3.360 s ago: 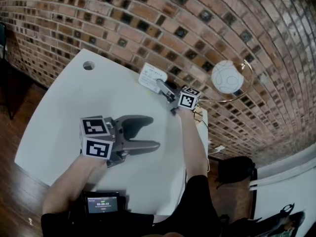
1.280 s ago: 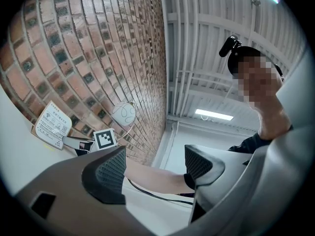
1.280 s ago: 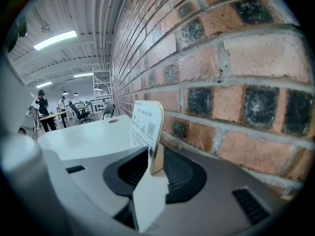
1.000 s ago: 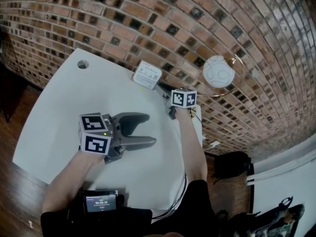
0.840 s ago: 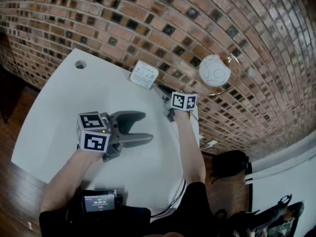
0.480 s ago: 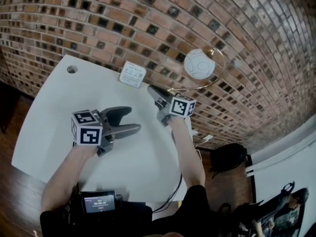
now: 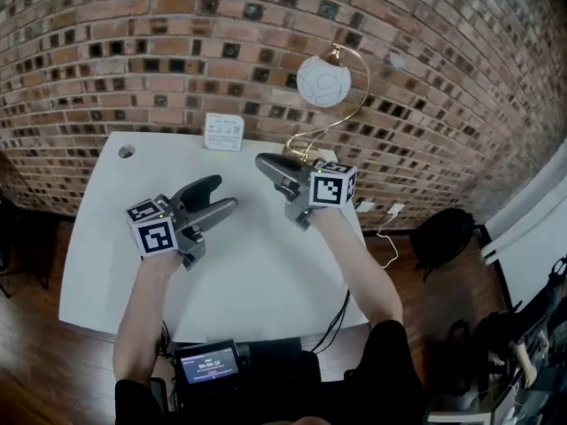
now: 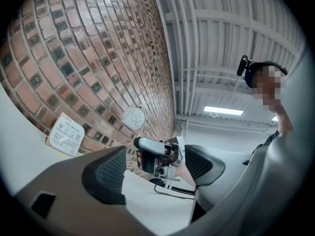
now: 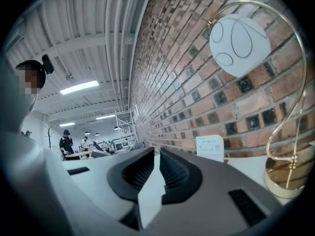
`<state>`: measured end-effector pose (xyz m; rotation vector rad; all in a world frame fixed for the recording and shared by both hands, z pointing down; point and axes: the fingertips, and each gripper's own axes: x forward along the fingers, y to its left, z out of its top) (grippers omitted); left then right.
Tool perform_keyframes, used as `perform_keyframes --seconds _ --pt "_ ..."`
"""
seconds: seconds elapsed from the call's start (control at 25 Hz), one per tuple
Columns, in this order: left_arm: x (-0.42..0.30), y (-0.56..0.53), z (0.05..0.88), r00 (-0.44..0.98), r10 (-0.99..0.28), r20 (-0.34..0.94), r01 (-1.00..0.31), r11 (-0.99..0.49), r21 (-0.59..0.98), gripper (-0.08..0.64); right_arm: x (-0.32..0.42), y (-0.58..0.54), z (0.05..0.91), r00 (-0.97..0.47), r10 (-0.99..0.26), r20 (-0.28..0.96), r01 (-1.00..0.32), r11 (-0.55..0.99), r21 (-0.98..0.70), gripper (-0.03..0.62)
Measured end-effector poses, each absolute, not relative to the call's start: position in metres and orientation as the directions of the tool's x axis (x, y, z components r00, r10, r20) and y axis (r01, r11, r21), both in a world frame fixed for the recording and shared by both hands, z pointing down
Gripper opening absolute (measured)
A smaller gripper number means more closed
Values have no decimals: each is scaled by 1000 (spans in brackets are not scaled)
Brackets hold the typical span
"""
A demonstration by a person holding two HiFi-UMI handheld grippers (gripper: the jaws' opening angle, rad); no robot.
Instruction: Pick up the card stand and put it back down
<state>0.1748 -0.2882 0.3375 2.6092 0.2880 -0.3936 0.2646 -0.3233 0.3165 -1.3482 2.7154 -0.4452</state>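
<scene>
left gripper (image 7: 223, 193) fingers (image 8: 106, 173) wide apart, empty; right gripper (image 7: 264, 161) fingers (image 9: 174, 173) just closing to a slit, empty

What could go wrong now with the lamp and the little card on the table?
1. The right gripper hangs close to the gold stem of the lamp. A swing might bump the lamp and tip it over. The gripper's jaws have just been closing, with nothing between them.
2. The card stand stands at the far edge of the table, by the brick wall. A clumsy push could knock it flat.
</scene>
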Motion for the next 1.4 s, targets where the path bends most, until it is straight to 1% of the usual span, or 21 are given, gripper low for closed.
perform_keyframes --seconds 0.12,0.28,0.6,0.8,0.92,1.04,1.2,1.4 --pt "169 -290 333 940 120 -319 255 -870 423 373 264 -300 311 -595 -801 62 -777 553 -300 35" --pt "162 -294 312 941 83 -327 222 -883 415 373 262 -272 302 -589 -807 31 -774 553 -308 28" --pt "161 -251 280 945 104 -309 214 -913 347 373 252 -235 274 -577 -817 -19 -779 557 -286 22" --pt "157 -231 272 947 106 -302 215 -911 353 373 237 -211 276 -587 -808 -51 -754 569 -328 20" --pt "153 -214 261 945 118 -306 224 -914 338 373 224 -194 261 -591 -807 -20 -779 577 -247 20" --pt "147 -198 232 939 141 -314 222 -946 237 373 213 -183 239 -597 -802 -18 -789 591 -169 18" --pt "131 -182 235 939 124 -320 211 -944 253 373 199 -166 240 -596 -802 -43 -783 592 -190 14" --pt "112 -162 232 925 127 -357 225 -942 249 373 182 -146 237 -597 -799 -66 -778 597 -193 12"
